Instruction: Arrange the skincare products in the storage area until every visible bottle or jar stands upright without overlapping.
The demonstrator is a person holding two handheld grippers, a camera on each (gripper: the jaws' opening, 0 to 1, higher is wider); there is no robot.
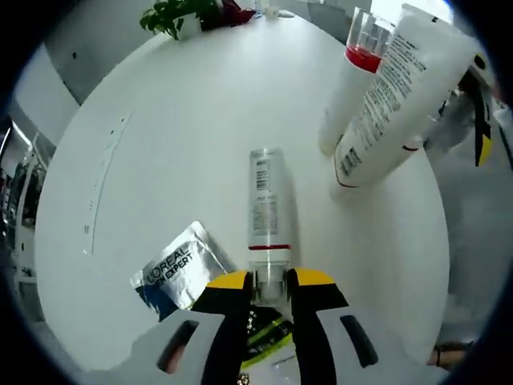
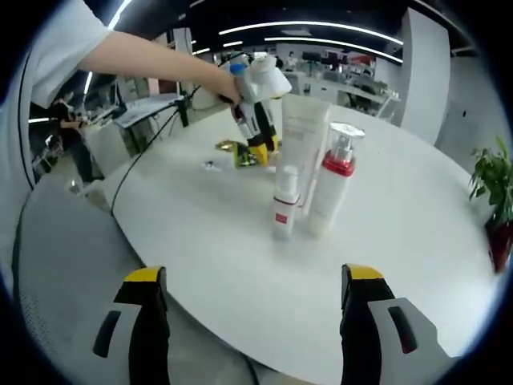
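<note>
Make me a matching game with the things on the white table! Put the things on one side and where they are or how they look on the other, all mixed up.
Things:
1. small bottle
2. pump bottle with red collar
3. silver sachet
4. right claw

Descriptions:
A. lying flat on the table
B. open, holding nothing
C. gripped by its cap in the left claw
D. standing in front of the tall white tube

Pairs: 1-C, 2-D, 3-A, 4-B
</note>
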